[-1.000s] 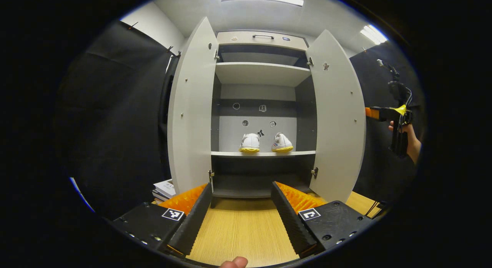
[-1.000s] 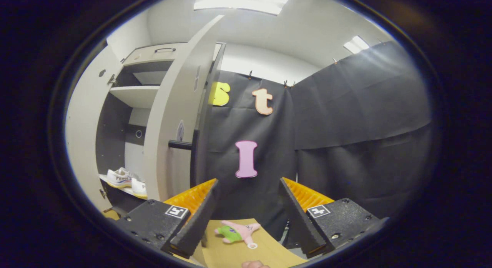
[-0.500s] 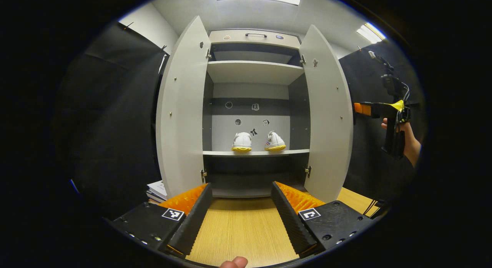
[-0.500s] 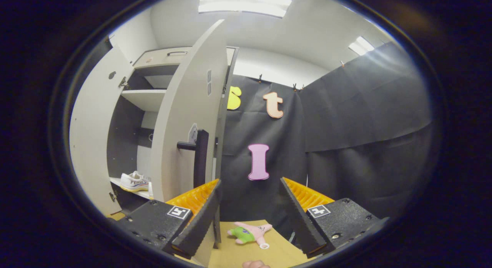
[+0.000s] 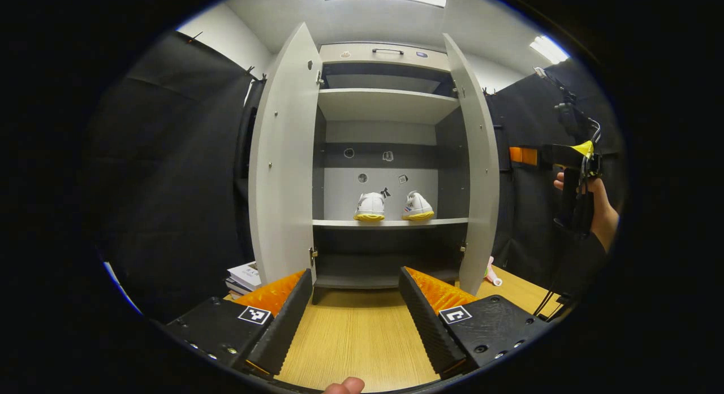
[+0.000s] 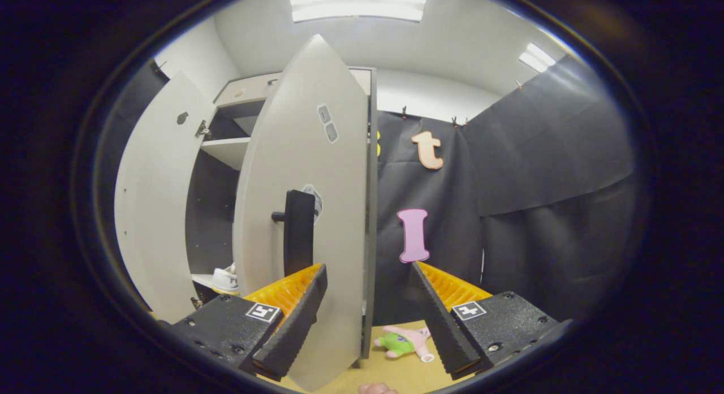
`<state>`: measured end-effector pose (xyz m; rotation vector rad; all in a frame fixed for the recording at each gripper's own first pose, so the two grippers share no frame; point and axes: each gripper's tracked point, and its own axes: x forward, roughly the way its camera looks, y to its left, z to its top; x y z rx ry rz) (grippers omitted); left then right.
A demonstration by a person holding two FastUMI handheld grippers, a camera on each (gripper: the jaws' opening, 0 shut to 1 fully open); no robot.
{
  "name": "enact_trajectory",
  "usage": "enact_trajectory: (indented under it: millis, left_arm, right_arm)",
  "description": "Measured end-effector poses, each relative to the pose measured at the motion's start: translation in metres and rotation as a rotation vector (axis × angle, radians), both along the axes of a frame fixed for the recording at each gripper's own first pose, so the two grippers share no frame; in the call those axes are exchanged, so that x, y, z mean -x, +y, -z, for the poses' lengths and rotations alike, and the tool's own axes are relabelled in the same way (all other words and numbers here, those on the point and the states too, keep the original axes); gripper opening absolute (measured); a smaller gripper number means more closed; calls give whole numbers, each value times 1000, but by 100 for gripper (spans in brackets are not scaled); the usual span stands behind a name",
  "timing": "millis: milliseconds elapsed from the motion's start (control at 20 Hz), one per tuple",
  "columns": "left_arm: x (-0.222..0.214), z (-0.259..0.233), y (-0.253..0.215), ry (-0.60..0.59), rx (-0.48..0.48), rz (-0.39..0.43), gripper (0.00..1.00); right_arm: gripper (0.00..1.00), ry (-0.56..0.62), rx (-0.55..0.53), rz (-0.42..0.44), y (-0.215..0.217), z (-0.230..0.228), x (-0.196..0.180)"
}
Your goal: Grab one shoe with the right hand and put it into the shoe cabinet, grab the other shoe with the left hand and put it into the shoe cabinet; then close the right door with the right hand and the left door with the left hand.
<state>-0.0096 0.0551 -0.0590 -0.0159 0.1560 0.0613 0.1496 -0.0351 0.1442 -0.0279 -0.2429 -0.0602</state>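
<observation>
Swinging the right door, a stiff light hinged panel best pushed at its outer face near the black handle, with my right gripper jaws open and empty, both shoes shelved in the cabinet, left gripper open over the table.

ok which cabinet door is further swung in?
The right door: it shows nearly edge-on, with the right claw behind it. The left door stands wider open.

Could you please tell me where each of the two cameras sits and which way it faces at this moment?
Left gripper view: rides the open left gripper above the table, facing the shoe cabinet front-on; a fingertip shows below.
Right gripper view: rides the open right gripper, facing the right door outside, near its handle.
Shared: cabinet, right door, shoes.
</observation>
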Motion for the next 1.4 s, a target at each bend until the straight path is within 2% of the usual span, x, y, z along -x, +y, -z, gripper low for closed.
enact_trajectory:
  millis: [250,400,550,750,850,1050,1200,1400]
  left_arm:
    - [6,3,16,10,4,-46,93]
    - [12,5,33,17,4,-81,92]
    - [15,-2,43,25,16,-132,92]
    - [19,-4,80,30,-5,-223,92]
    - [22,-5,111,31,-34,-279,92]
    - [16,-24,187,9,-82,-404,92]
    - [-6,-50,243,-11,-150,-485,92]
    - [-57,-79,293,-28,-193,-507,94]
  right_arm:
    - [96,-3,0,-86,54,-9,-31]
    - [97,-32,-6,-86,66,-24,-32]
    - [97,-57,-3,-138,79,-28,-11]
    - [97,-42,9,-213,87,2,36]
    - [97,-46,4,-250,87,23,58]
    - [97,-4,66,-240,82,61,84]
    - [94,39,52,-266,88,76,99]
    - [97,57,29,-281,93,84,110]
